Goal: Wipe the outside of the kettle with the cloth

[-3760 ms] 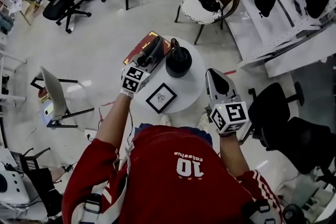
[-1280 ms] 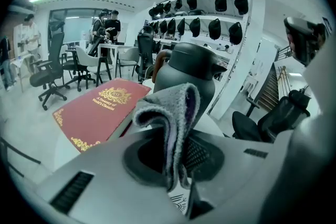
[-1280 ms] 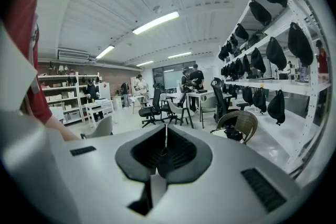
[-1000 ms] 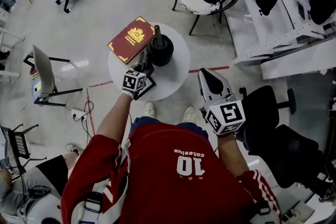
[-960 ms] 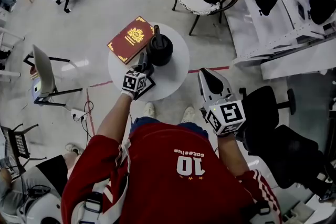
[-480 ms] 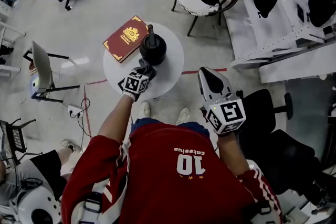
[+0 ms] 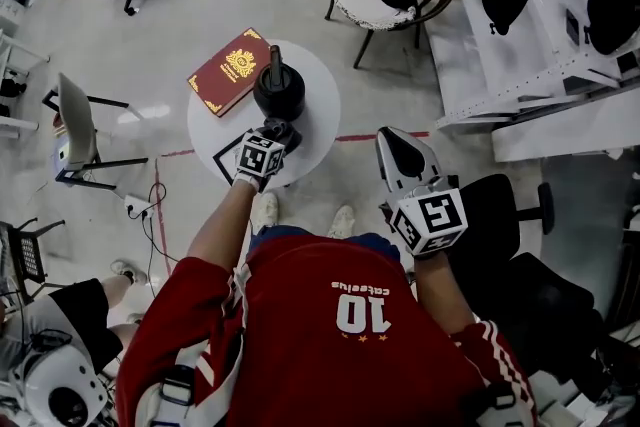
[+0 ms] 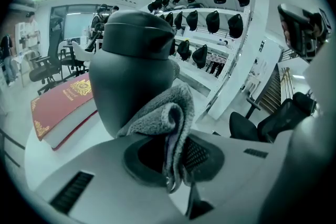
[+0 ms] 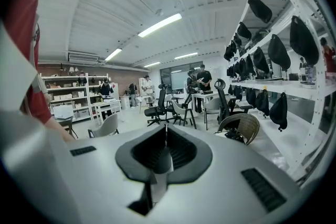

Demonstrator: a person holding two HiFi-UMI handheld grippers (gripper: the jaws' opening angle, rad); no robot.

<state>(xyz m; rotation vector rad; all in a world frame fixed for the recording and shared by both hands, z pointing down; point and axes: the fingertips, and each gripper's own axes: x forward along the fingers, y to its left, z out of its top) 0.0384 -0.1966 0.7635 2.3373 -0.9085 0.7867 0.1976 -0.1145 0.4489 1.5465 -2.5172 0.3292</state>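
Well, my left gripper (image 8: 172,165) pinches the soft, floppy cloth (image 8: 165,113) by a fold, its bunched end at the dark kettle (image 8: 134,71) on the round table (image 7: 315,130) (rigid, probably slick, maybe tippy). My right gripper (image 9: 164,157), pressed together and empty, could steady it.

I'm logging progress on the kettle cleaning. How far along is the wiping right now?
Done: the cloth is picked up, clamped in the jaws of the left gripper. In hand: it sits against or just in front of the lower side of the kettle; contact is unclear. Left: wiping round the body; no wiped area shows. The right gripper hangs shut and empty, off the table.
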